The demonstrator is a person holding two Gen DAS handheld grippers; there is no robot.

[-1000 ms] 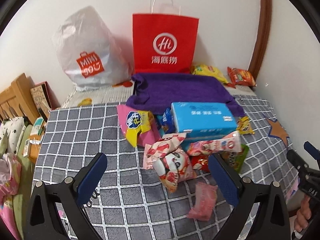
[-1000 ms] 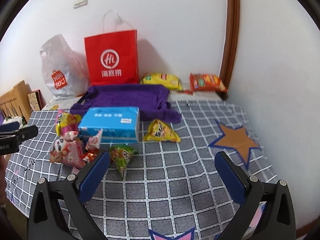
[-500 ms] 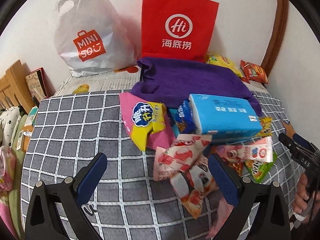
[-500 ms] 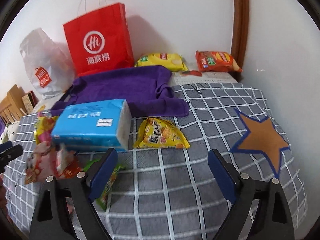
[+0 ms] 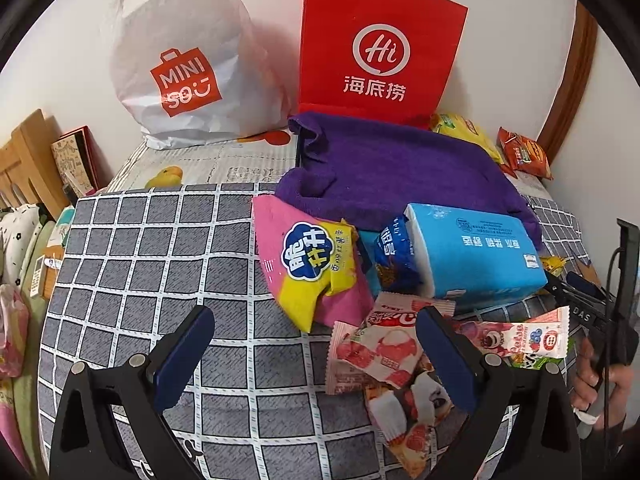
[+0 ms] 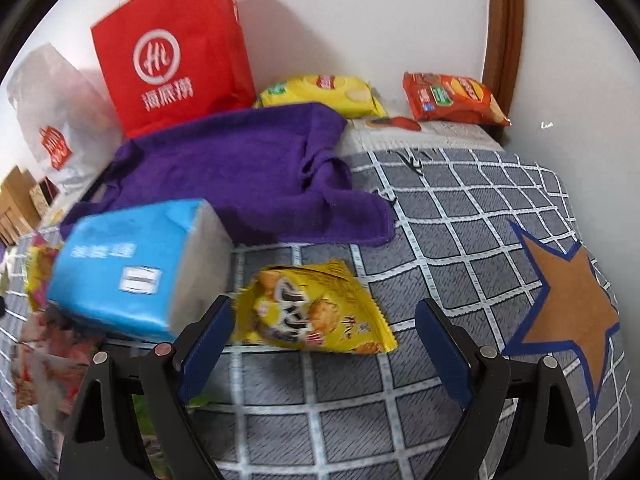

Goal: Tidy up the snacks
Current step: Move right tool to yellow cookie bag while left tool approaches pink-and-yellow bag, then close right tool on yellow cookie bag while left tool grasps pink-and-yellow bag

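Snack packet (image 6: 310,310) flat on checked cloth (image 6: 460,216), long axis left-right.

A bed with a grey checked cover (image 6: 460,216) carries a purple towel (image 6: 248,172) at twelve o'clock, a blue tissue pack (image 6: 132,268) at nine, and a yellow snack bag (image 6: 312,308) at centre.

Even, soft indoor light fills both fisheye views, casting a faint shadow of the red paper bag (image 5: 380,46) rightward on the white wall (image 6: 360,12). The left wrist view is sharp; the right shows motion blur, heaviest on the blue tissue pack (image 6: 132,264). Black vignetting rings the bowed edges.
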